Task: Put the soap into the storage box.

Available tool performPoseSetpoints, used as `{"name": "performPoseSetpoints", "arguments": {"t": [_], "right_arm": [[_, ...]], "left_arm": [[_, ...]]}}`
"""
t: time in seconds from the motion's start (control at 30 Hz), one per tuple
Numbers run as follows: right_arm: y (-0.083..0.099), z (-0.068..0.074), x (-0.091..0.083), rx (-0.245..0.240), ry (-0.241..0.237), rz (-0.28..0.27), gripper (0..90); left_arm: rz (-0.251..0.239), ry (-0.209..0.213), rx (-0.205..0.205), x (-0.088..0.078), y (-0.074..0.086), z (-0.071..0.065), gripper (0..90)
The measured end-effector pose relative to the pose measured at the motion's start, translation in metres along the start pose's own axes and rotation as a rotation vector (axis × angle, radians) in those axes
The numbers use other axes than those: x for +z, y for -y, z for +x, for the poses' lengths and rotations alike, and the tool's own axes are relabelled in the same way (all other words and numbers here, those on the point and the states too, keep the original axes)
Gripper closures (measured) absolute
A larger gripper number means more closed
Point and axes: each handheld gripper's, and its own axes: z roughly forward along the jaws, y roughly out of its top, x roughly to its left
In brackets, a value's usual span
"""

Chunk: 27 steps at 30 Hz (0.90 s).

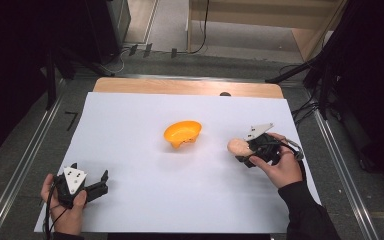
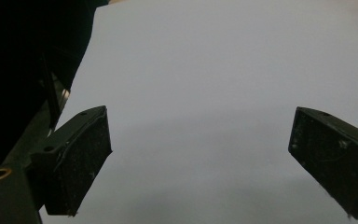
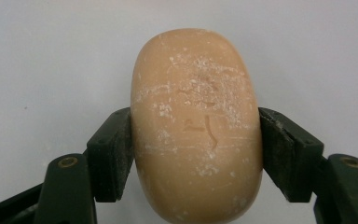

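Note:
A peach-coloured bar of soap (image 3: pixel 196 126) with a scuffed, whitish face sits between the two black jaws of my right gripper (image 3: pixel 196 154), whose pads press on both its long sides. In the high view the soap (image 1: pixel 239 146) is held a little above the white sheet at the right, with the right gripper (image 1: pixel 247 151) behind it in a hand. An orange soap dish (image 1: pixel 182 133) rests on the sheet near the middle, left of the soap. My left gripper (image 1: pixel 101 183) lies at the near left corner, its jaws (image 2: pixel 200 163) wide apart over bare white sheet.
The white sheet (image 1: pixel 145 190) covers a wooden table whose bare far edge (image 1: pixel 180 86) shows at the back. Metal rails (image 1: pixel 25 160) run along both sides, with dark stands and cables on the floor beyond.

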Motion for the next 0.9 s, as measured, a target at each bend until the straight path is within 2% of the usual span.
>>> {"name": "performPoseSetpoints", "arguments": {"t": [0.2,0.3,0.33,0.5,0.53,0.67,0.73,0.83,0.9], "right_arm": [[-0.019,0.001,0.0,-0.045,-0.014,-0.022,32.5],[-0.025,0.002,0.003,-0.053,-0.04,-0.02,32.5],[-0.032,0.003,0.007,-0.073,-0.058,-0.011,32.5],[-0.045,0.005,0.012,-0.091,-0.063,-0.009,32.5],[-0.05,0.006,0.012,-0.108,-0.063,-0.01,32.5],[-0.059,0.007,0.013,-0.131,-0.073,-0.035,32.5],[-0.066,0.006,0.015,-0.165,-0.066,-0.033,32.5],[-0.072,0.005,0.016,-0.174,-0.076,-0.036,32.5],[-0.078,0.005,0.018,-0.201,-0.081,-0.041,32.6]], "left_arm": [[0.0,-0.001,0.002,0.0,0.0,0.0,5.9],[0.002,0.0,0.0,0.0,0.0,0.0,6.1],[0.001,0.003,-0.001,0.0,0.0,0.0,6.1],[0.0,0.003,0.0,0.0,0.0,0.0,6.1],[0.001,0.001,0.003,0.0,0.0,0.0,6.1],[-0.001,0.001,0.001,0.0,0.0,0.0,6.1],[0.0,0.002,-0.002,0.0,0.0,0.0,6.1],[0.002,0.001,0.0,0.0,0.0,0.0,6.1],[0.0,0.004,0.0,0.0,0.0,0.0,6.1]]}}
